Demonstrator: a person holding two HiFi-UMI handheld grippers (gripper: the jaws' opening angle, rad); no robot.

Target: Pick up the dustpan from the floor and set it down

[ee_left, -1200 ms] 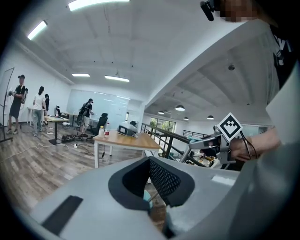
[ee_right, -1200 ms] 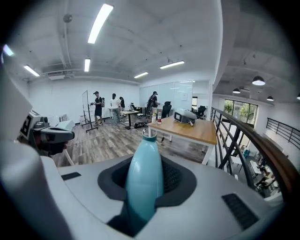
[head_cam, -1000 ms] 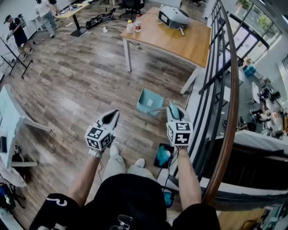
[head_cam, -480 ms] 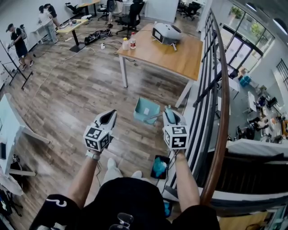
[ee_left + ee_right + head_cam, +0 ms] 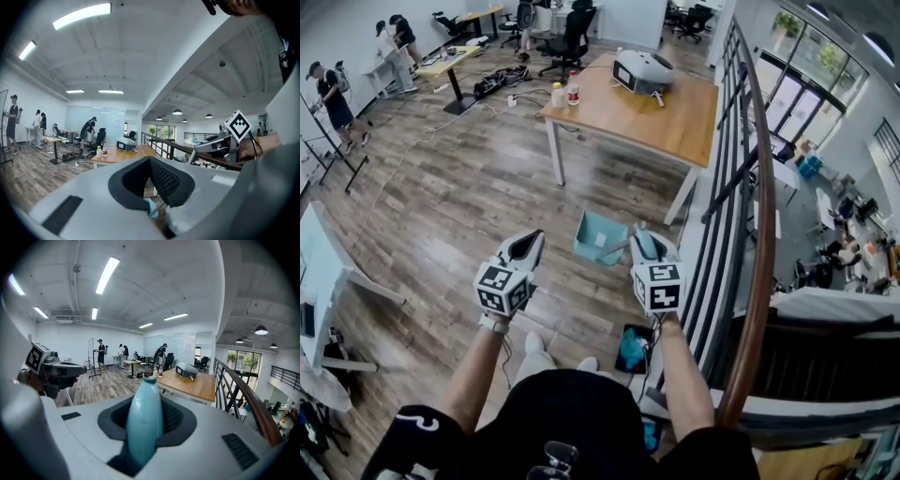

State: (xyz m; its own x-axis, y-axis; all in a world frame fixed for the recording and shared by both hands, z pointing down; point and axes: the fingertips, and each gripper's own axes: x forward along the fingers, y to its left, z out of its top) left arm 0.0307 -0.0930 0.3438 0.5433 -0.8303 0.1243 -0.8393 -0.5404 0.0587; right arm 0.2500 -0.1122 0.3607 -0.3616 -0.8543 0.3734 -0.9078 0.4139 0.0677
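The teal dustpan [image 5: 602,237] hangs above the wood floor in front of me, its pan tilted and its thin rod running back to my right gripper [image 5: 644,242]. In the right gripper view that gripper [image 5: 145,414] is shut on the dustpan's teal handle [image 5: 144,425], which stands upright between the black pads. My left gripper [image 5: 525,247] floats left of the pan, apart from it. In the left gripper view, it [image 5: 151,180] has its pads together with nothing between them, and a corner of the dustpan [image 5: 151,206] shows beyond.
A wooden table [image 5: 661,112] with a white device [image 5: 642,67] and two bottles [image 5: 565,94] stands ahead. A dark railing [image 5: 741,178] runs close along the right. A black tray with a teal cloth [image 5: 635,349] lies by my feet. People [image 5: 328,89] stand far left.
Both grippers have risen a little, and the dustpan has come up with the right one. The left gripper stays beside it, empty.
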